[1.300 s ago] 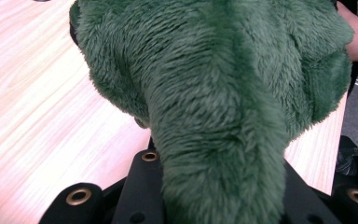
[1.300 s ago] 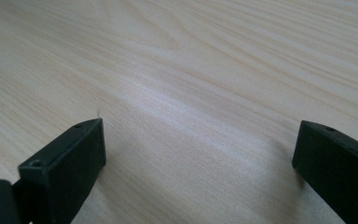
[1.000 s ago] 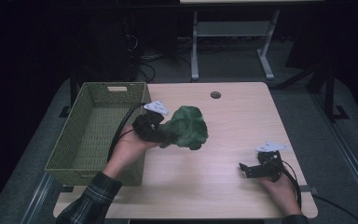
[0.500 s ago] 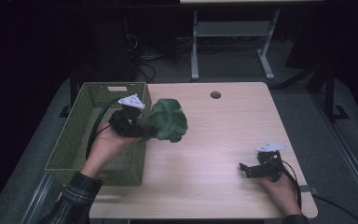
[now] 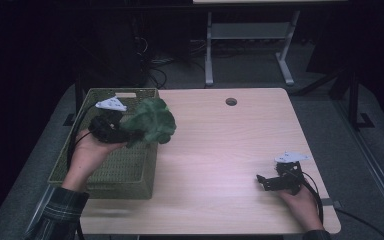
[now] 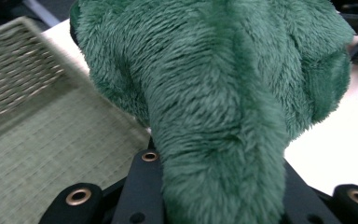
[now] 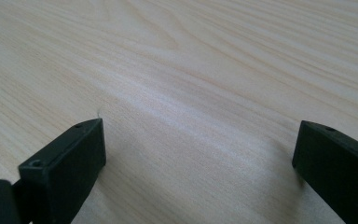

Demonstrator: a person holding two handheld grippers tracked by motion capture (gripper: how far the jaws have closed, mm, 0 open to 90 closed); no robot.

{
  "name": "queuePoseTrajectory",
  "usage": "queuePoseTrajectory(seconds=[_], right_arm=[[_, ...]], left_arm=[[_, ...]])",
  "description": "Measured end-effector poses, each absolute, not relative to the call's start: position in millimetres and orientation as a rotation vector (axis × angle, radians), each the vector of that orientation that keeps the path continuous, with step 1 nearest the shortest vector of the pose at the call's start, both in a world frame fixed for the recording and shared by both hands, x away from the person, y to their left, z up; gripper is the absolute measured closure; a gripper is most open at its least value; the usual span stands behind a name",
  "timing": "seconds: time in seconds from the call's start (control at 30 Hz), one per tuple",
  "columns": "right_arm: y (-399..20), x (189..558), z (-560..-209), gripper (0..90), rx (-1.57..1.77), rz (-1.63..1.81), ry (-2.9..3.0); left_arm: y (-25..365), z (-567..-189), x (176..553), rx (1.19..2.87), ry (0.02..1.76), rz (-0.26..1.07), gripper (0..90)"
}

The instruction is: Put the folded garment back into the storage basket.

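Green plush toy (image 5: pixel 150 121), carried in my left gripper (image 5: pixel 125 134) above the right-hand rim of the woven green basket (image 5: pixel 70 165), partly over the basket and partly over the tabletop; in the left gripper view the jaws are closed on a narrow, limb-like fold of the plush (image 6: pixel 223 154), the bulk of the toy bulging out beyond them; the pile is long and soft, so I judge the toy light, squashy and unbreakable, unlikely to slip but apt to sag and swing; best taken where I have it, on a thin projecting part that the jaws can pinch through, rather than round the fat body; my right gripper (image 5: pixel 266 181) rests on the pale wooden table (image 5: pixel 220 150) near its right front corner, jaws wide apart with bare wood between them (image 7: pixel 200 154), holding nothing.
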State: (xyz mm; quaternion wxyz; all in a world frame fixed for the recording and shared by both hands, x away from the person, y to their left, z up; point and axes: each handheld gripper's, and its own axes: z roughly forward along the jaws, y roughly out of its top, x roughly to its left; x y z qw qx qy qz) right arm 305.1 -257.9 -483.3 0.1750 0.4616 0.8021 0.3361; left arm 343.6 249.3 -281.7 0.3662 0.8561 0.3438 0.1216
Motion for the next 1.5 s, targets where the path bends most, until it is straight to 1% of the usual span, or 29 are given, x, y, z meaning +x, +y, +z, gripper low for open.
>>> queuePoseTrajectory(seconds=[0.37, 0.7, 1.1, 1.37, 1.5], right_arm=[[-257.9, 305.1, -483.4, 2.3, 1.310, 0.951, 2.270], [-258.0, 305.2, -483.5, 2.3, 1.309, 0.952, 2.268], [-258.0, 305.2, -483.5, 2.3, 1.309, 0.952, 2.268], [-258.0, 305.1, -483.3, 2.3, 1.310, 0.950, 2.269], [-257.9, 305.1, -483.4, 2.3, 1.311, 0.951, 2.268]], left_arm=[[297.3, -286.2, 344.0, 2.149, 1.021, 0.388, 74.5], [322.7, -315.2, 352.9, 2.140, 1.129, 0.416, 74.4], [337.6, -358.8, 376.5, 2.163, 1.166, 0.394, 74.3], [334.4, -380.8, 387.3, 2.208, 1.184, 0.374, 74.3], [330.4, -391.4, 391.4, 2.257, 1.197, 0.364, 74.2]])
